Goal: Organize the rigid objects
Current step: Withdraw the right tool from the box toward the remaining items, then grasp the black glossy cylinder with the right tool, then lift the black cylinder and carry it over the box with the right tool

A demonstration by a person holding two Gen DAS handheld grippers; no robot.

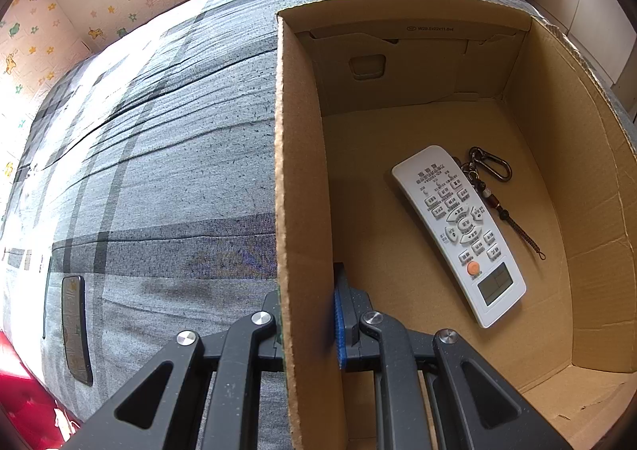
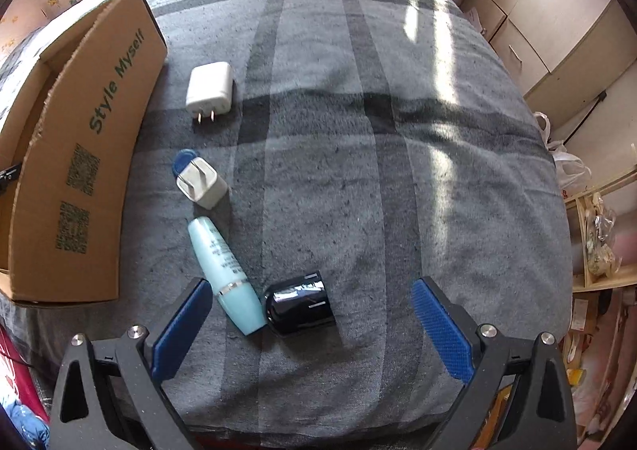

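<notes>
Beside the cardboard box (image 2: 83, 155) lie two white chargers (image 2: 210, 88), a pale blue bottle (image 2: 225, 274) and a black cap (image 2: 299, 307); a white remote (image 1: 458, 231) rests inside.

corrugated cardboard box (image 1: 302, 179), matt, rough torn edge. smooth white plastic remote (image 1: 458, 231) w/ rubbery-looking btns. dull dark metal clip on keychain (image 1: 491, 167), braided cord (beads glossy). woven cloth bedcover (image 2: 358, 171), matt, slightly fuzzy. glossy black plastic cap (image 2: 298, 302); satin pale-blue bottle (image 2: 225, 270) w/ shiny silver band. matt white plastic charger (image 2: 210, 89), bare metal prongs. ribbed blue pads (image 2: 442, 330).
</notes>
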